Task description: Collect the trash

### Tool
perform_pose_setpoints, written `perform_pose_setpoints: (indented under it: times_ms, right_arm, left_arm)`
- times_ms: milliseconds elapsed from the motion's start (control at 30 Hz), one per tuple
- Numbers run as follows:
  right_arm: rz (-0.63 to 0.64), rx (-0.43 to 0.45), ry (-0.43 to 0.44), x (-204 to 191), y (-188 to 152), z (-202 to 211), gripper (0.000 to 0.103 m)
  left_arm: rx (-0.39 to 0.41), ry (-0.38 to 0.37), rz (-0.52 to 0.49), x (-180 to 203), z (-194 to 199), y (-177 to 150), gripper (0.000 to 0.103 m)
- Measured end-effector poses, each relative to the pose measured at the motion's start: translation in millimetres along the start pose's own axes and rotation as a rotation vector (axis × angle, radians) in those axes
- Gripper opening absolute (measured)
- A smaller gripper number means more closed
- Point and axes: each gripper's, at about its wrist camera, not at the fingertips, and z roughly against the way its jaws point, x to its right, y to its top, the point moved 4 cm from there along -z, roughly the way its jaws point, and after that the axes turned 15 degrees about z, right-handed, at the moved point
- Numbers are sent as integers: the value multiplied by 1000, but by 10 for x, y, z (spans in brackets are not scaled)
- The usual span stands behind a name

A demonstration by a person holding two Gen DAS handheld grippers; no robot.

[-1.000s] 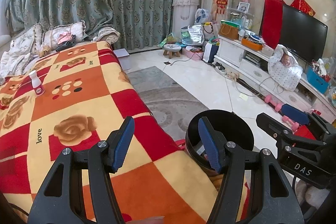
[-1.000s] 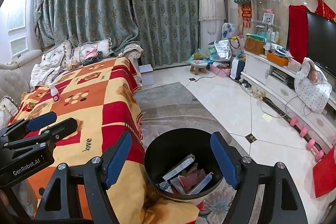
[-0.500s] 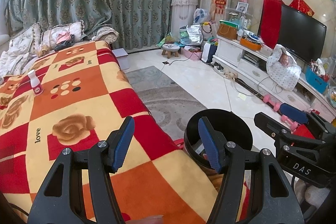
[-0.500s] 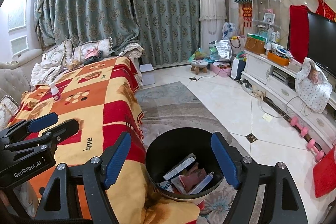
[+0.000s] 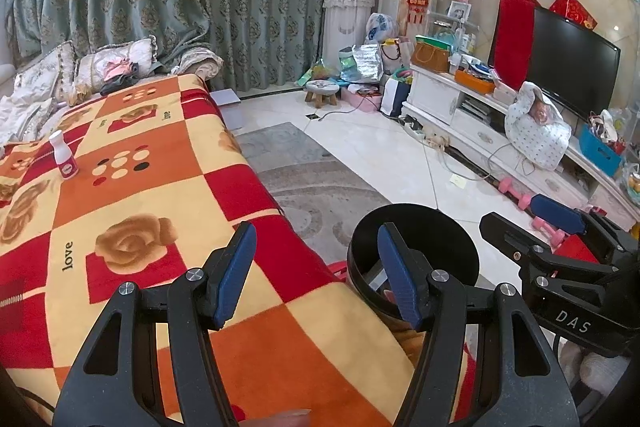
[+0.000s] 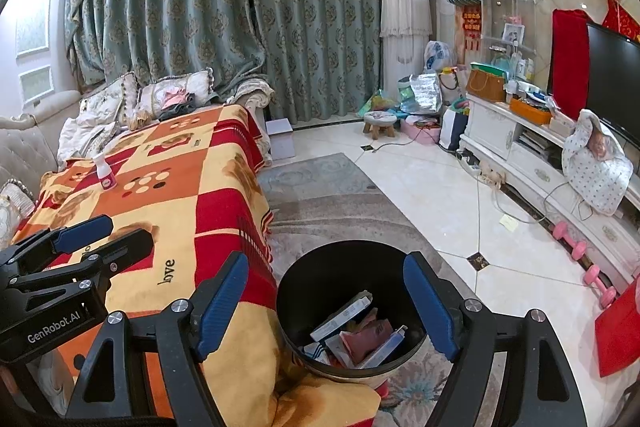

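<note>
A black round trash bin point(image 6: 348, 275) stands on the rug beside the blanket-covered sofa; it holds several boxes and wrappers point(image 6: 360, 335). It also shows in the left wrist view point(image 5: 432, 227). A small white bottle with a pink label point(image 5: 63, 161) stands upright on the blanket, far left; it also shows in the right wrist view point(image 6: 105, 171). My left gripper point(image 5: 316, 273) is open and empty above the blanket's near edge. My right gripper point(image 6: 326, 301) is open and empty above the bin.
The red, orange and yellow blanket point(image 5: 132, 211) covers the sofa, with pillows point(image 5: 116, 63) at its far end. A grey rug point(image 6: 320, 195) and white tile floor lie ahead. A white TV cabinet point(image 5: 472, 123), pink dumbbells point(image 6: 576, 247) and a small stool point(image 6: 380, 123) stand at the right.
Both grippers have drifted very slightly; the view shifts a little. Both stay open and empty. The bottle and bin have not moved.
</note>
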Motion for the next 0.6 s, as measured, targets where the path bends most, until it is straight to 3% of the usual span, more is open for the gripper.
perform_pose_setpoints:
  times_ms: [600]
  right_arm:
    - [2, -6, 2, 1, -10, -17, 79]
  left_arm:
    - [-7, -2, 1, 8, -9, -10, 62]
